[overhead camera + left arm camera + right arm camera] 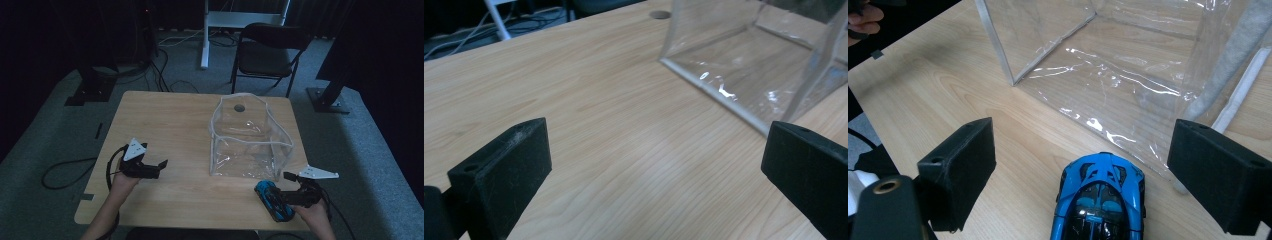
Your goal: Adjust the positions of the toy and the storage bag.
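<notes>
1 overhead, 2 low close-ups; shared clear bag point(248, 142).

Bare worktop point(170, 120) from 9 to 12 o'clock gives free passage; the clear bag point(247, 140) blocks 2 o'clock, the blue car point(274, 200) blocks 5.

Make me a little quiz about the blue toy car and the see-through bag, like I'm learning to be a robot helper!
1. True or false: the blue toy car is inside the clear bag.
2. Which gripper has the car between its open jaws: A) left gripper B) right gripper?
3. Fill in: the car sits on the wooden ____.

Key:
1. False; it sits outside, just in front of the bag.
2. B.
3. Table.
</notes>
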`<action>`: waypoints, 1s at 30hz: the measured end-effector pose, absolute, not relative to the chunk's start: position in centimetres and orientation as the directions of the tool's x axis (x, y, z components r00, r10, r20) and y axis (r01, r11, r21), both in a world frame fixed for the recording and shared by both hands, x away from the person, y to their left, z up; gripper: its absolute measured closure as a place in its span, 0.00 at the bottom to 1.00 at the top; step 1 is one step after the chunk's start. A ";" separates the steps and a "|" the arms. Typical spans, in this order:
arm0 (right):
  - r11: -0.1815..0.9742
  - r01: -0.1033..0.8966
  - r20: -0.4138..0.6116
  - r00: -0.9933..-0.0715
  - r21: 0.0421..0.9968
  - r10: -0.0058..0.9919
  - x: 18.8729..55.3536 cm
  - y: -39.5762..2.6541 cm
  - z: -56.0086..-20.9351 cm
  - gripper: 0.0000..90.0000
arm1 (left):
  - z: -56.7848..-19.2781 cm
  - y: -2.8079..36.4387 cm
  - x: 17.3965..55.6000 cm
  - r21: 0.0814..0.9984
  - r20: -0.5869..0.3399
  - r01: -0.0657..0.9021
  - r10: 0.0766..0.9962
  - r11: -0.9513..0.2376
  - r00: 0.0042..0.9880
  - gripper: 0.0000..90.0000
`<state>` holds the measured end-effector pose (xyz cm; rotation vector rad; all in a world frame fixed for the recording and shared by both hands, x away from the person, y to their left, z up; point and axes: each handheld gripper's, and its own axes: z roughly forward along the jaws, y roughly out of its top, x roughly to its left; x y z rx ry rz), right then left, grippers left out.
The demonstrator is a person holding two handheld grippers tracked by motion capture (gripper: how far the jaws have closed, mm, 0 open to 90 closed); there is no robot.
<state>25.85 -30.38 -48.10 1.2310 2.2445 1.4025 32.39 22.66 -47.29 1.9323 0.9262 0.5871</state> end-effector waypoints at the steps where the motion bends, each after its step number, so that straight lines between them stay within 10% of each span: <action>1: 0.191 0.536 0.234 -0.626 0.822 0.744 25.8 -30.4 -48.1 0.12 | -47.4 23.1 32.3 0.869 0.034 0.378 0.799 -0.321 0.601 0.00; 30: 0.296 0.590 0.128 -0.569 0.751 0.812 25.7 -30.0 -51.3 0.12 | -53.8 33.2 27.6 0.778 0.003 0.583 0.930 -0.233 0.368 0.00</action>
